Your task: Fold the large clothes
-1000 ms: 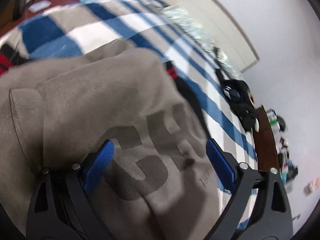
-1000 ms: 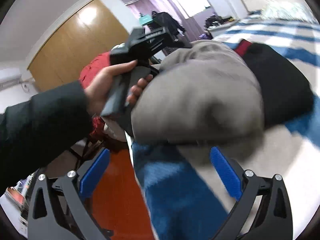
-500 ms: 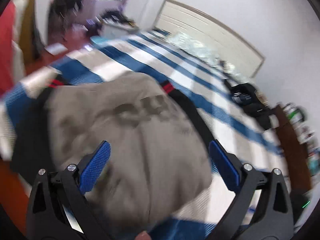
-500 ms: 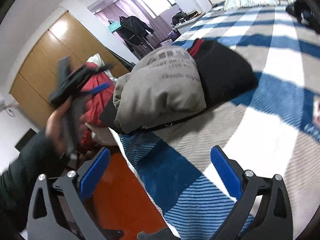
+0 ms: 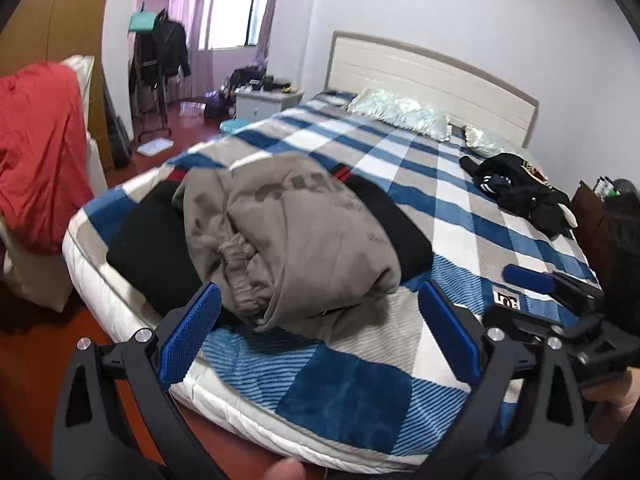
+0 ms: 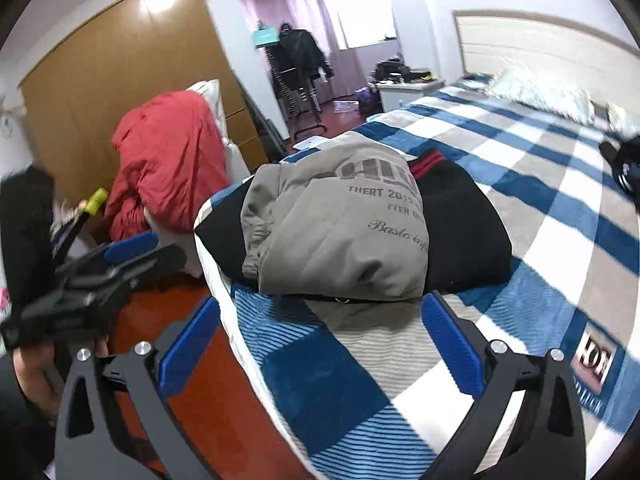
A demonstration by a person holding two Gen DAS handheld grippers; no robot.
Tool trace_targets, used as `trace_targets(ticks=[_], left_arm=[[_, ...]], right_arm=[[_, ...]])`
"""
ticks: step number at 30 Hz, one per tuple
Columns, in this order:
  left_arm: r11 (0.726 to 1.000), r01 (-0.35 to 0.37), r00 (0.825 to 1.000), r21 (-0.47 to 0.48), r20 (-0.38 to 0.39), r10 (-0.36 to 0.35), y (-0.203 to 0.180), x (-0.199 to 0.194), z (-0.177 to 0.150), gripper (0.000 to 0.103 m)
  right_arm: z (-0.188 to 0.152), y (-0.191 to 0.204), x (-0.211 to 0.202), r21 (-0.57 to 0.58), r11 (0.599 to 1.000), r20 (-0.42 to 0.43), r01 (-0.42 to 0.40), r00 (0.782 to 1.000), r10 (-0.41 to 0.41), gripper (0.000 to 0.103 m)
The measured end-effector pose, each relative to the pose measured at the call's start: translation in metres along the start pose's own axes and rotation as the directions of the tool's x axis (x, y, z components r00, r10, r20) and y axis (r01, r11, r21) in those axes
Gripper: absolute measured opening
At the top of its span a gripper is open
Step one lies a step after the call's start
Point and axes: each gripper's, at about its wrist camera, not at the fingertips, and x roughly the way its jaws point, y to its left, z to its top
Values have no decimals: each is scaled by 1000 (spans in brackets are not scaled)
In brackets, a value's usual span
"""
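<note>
A folded grey-brown sweatshirt (image 5: 304, 236) with dark lettering lies on top of a folded black garment (image 5: 156, 252) near the foot corner of the bed (image 5: 360, 396). In the right wrist view the same sweatshirt (image 6: 340, 224) rests on the black garment (image 6: 460, 220). My left gripper (image 5: 320, 336) is open, held back from the pile with nothing between its blue pads. My right gripper (image 6: 320, 344) is open too, just short of the pile. Each gripper shows in the other's view, the right gripper (image 5: 560, 300) at the right and the left gripper (image 6: 112, 276) at the left, held in a hand.
A blue, white and grey checked blanket (image 5: 460, 208) covers the bed. A loose black garment (image 5: 520, 192) lies near the pillows (image 5: 400, 112). A red jacket (image 5: 36, 160) hangs left of the bed beside a wooden wardrobe (image 6: 120, 92). A clothes rack (image 5: 160, 60) stands by the window.
Both grippers have drawn back from the pile. The left one, which was over the sweatshirt, now sits at the bed's foot, and the sweatshirt lies free on the black garment.
</note>
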Motion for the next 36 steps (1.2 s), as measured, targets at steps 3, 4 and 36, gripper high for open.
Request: trace_targets(ticks=[3,4,36], left_arm=[[999,-38,999,34,21,38,-9,-6,6,96],[999,-37,999,37,25,36,-9,-7,8,96],[999,-48,998,7,47,48,0,9,30,96]], right_arm=[[8,-3,-1,25,1000,11,13,1000,-14,99],[11,-4,-1,28,999,13,14,1000,-15,99],[30,-2,11,9,1000,26,-10,1000,10,99]])
